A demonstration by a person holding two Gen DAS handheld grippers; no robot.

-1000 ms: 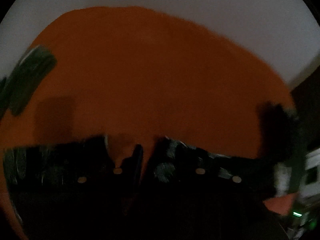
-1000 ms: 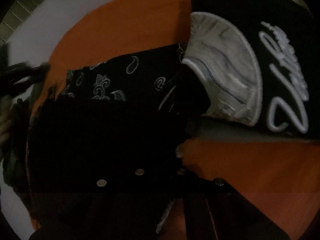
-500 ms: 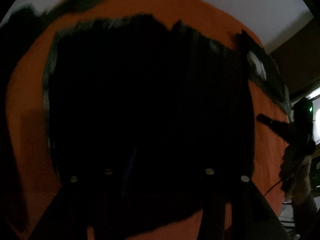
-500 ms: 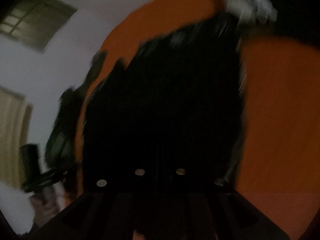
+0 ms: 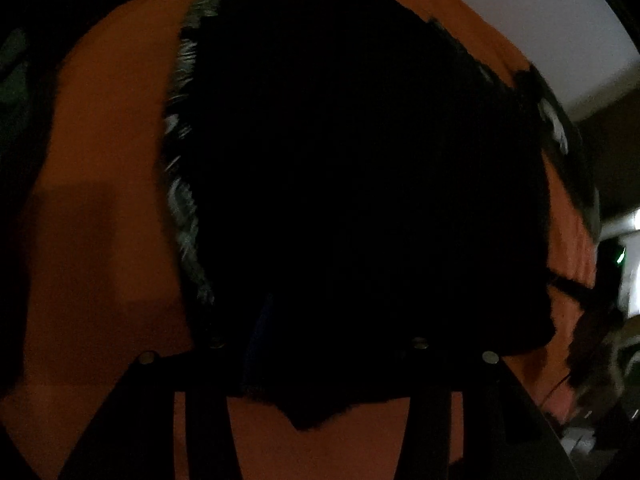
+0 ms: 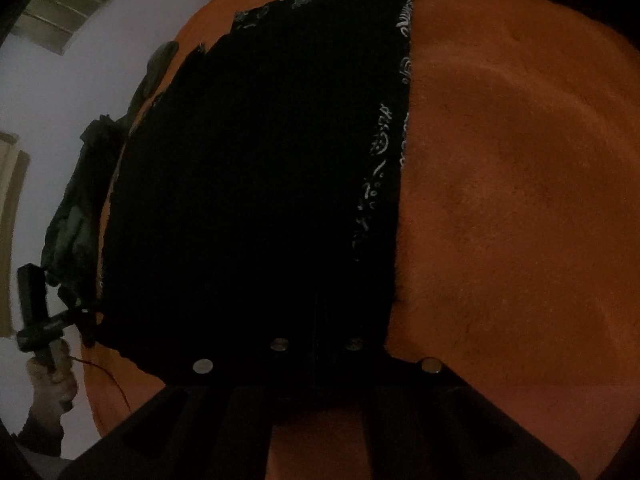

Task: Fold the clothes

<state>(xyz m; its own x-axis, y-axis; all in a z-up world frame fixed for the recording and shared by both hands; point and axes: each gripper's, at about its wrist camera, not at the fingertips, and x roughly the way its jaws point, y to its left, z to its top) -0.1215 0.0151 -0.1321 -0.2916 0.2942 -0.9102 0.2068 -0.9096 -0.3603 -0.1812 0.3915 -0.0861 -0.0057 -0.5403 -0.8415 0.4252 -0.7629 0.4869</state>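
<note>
A black garment (image 5: 360, 180) fills the middle of the left wrist view over an orange cover (image 5: 100, 240). A grey-white patterned layer (image 5: 182, 208) peeks out along its left side. My left gripper (image 5: 318, 344) sits at its near edge, and the dark cloth hides the fingertips. In the right wrist view the same black garment (image 6: 260, 180) shows a white paisley strip (image 6: 380, 152) down its right side. My right gripper (image 6: 316, 344) is shut on the near edge. The left gripper (image 6: 44, 320) and the hand (image 6: 52, 384) holding it sit at the garment's left corner.
The orange cover (image 6: 520, 200) stretches wide to the right of the garment. A second black garment with white print (image 5: 560, 132) lies at the far right. Dark green clothing (image 6: 72, 216) lies along the cover's left rim, against a white wall (image 6: 48, 92).
One second ago the garment lay crumpled at my fingers, its paisley side showing. Both grippers have since swung it round, so that it spreads wide and plain black in front of both cameras.
</note>
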